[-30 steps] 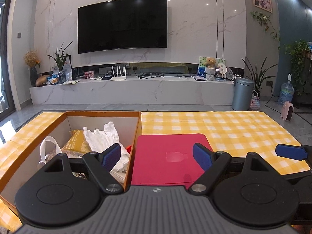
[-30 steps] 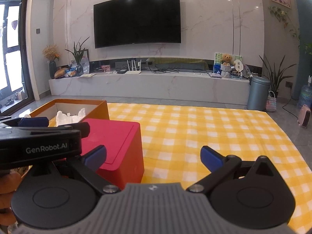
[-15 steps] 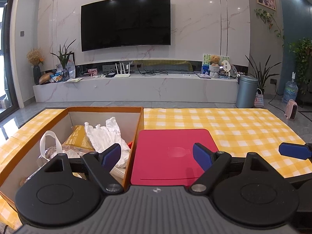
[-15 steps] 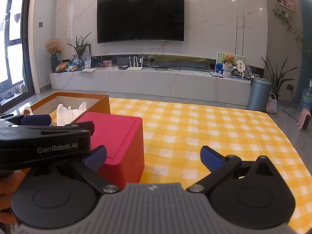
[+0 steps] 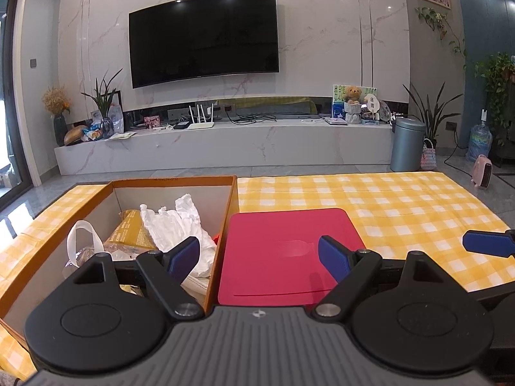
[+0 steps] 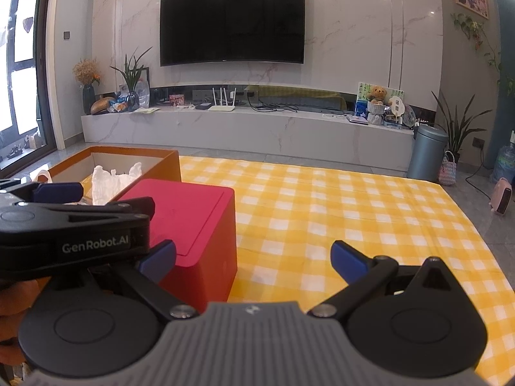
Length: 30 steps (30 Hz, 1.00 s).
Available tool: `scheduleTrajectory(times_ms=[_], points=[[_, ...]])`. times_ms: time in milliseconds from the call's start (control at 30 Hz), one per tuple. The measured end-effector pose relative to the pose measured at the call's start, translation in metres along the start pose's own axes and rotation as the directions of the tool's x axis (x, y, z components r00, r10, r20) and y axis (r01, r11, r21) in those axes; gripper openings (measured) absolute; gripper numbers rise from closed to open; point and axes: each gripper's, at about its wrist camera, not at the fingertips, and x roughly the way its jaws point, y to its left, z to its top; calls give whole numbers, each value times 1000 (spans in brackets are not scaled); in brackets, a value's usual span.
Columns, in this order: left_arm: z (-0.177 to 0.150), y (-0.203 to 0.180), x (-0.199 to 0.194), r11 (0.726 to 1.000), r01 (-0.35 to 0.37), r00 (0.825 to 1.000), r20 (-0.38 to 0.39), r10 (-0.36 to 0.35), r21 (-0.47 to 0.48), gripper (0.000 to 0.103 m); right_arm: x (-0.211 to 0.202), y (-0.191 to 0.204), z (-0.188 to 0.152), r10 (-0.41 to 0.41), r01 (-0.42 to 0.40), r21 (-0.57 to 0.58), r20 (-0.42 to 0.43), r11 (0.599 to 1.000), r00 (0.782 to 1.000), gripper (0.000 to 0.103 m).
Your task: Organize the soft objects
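At nine o'clock on the yellow checked cloth (image 5: 386,199), the orange cardboard box (image 5: 173,182) holds a crumpled white plastic bag (image 5: 175,225) and a yellow packet (image 5: 128,234). Touching its right wall sits the closed red box (image 5: 289,251). The left gripper (image 5: 259,257) hovers above both, jaws spread wide and empty. At three o'clock, the right gripper (image 6: 252,259) is equally wide, holding nothing.

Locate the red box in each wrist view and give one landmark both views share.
Left wrist: red box at lower centre, beside the orange cardboard box.
Right wrist: red box at left of centre, on the yellow checked cloth.
Shared landmark: wall television.
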Motion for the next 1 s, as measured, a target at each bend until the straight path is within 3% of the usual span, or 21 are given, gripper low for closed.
scheduleTrajectory(times_ms=[1000], points=[[1,3,4,1000,14,999,-30,-14,0,98,3,-2,0,7,-7,10,-27,1000,1000,100]])
